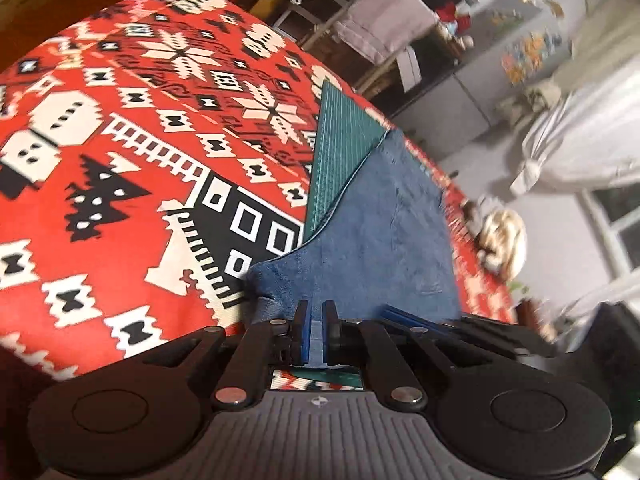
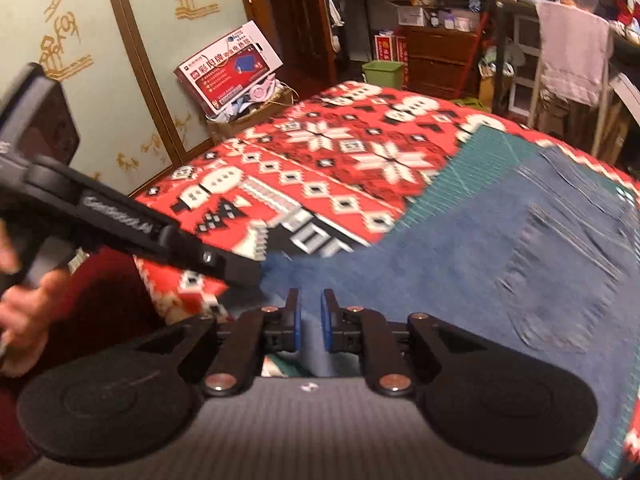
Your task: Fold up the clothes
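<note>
1. Left gripper (image 1: 316, 330): jaws drawn nearly together, with a thin strip of blue cloth showing between the blue pads; judged to be pinching the garment's near edge so that it can be lifted or carried over.
2. Right gripper (image 2: 311, 326): jaws parted by a narrow gap, blue cloth visible below and between them; whether the pads actually bite the fabric cannot be told, as this view is motion-blurred.
3. Blue garment (image 1: 384, 224): denim-like, with a stitched pocket showing in the right wrist view; lies partly spread over the green mat, its near corner raised toward both grippers. Whether it is being opened out or folded over cannot be settled.
4. Green mat (image 1: 340, 132): gridded, lies flat under the garment, likely serving as a working surface.
5. Red patterned cloth (image 1: 140, 140): covers the table beneath the mat.
6. Hand (image 2: 24, 312): grips the left tool's handle, seen at the left edge of the right wrist view.
</note>
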`<state>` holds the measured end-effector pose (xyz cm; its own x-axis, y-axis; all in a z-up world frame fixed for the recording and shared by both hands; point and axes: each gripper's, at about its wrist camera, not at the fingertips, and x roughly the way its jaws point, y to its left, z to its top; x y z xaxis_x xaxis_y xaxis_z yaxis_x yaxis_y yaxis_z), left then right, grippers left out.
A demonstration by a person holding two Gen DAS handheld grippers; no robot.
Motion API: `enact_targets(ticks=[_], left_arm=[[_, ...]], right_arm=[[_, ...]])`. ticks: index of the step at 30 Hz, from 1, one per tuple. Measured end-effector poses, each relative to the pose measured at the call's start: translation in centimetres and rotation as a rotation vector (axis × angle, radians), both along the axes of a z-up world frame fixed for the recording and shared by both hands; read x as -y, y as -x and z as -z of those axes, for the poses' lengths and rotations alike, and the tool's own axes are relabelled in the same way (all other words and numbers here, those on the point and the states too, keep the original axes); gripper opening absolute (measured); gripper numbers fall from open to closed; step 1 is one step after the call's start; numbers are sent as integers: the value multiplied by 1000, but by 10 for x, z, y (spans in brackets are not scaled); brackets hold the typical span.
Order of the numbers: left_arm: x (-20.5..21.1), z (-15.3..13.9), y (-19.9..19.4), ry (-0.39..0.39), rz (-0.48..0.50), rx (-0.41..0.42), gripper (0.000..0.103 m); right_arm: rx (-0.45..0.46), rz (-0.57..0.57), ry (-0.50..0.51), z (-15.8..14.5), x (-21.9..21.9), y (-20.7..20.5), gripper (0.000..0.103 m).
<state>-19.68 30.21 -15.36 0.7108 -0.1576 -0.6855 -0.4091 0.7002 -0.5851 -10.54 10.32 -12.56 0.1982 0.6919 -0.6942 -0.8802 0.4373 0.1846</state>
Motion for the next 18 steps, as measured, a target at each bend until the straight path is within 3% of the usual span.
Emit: enact_targets(ticks=[2,8,13,18], left_arm=[[4,7,-5,-46,4,-31,3],[-9,24,6,18,-36,-44,3],[-3,20,2,-35,-21,-54,3],[0,15,1,-66,-13,-50,3]], right_arm=[[-17,56,5,4,23,-6,12],[-69,222,22,16,93,-25,9],[-112,361,35,26,151,-40,5],[-153,407,-4,19,179,-39,2]])
